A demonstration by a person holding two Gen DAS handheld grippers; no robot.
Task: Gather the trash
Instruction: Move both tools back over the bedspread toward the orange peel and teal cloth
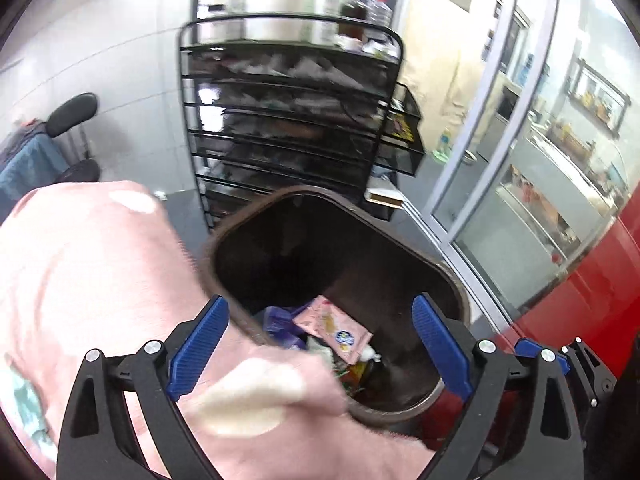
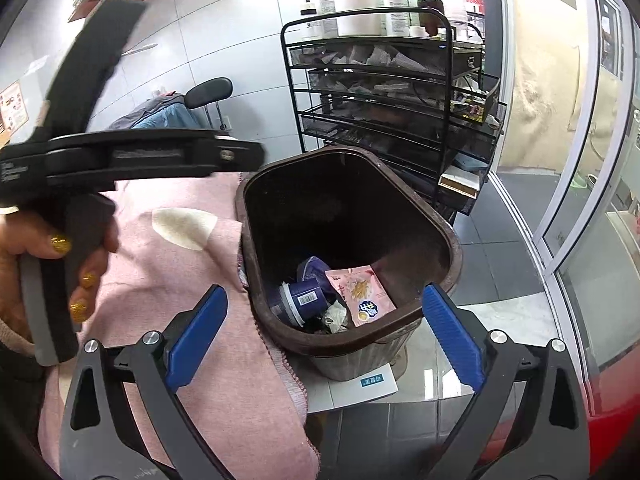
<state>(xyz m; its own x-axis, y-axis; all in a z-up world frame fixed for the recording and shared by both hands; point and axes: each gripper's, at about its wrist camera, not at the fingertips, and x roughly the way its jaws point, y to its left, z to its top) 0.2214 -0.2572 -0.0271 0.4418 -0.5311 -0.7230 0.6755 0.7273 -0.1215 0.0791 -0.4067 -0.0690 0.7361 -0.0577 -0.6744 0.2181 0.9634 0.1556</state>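
Both the left tongs (image 1: pixel 320 348) and right tongs (image 2: pixel 322 336) gape wide, empty. The brown plastic bin (image 2: pixel 448 240) already holds a pink snack packet (image 2: pixel 362 290) and a blue tub (image 2: pixel 298 300); collecting looks nearly done.

Both grippers share one build: black plastic frames with triangular cut-outs, round silver screws at the pivots, and ribbed blue pads lining the inner faces of the fingers. The left gripper (image 1: pixel 320 344) shows this plainly, and the right gripper (image 2: pixel 324 332) matches it — same blue pads (image 2: pixel 196 336), same silver screw heads. From the right wrist view, the left gripper's body appears from the side as a black pistol-style handle with a grey strip down the grip. The left hand (image 2: pixel 44 264) has bare skin and glittery gold nail polish — a beige cuff sits at the wrist.
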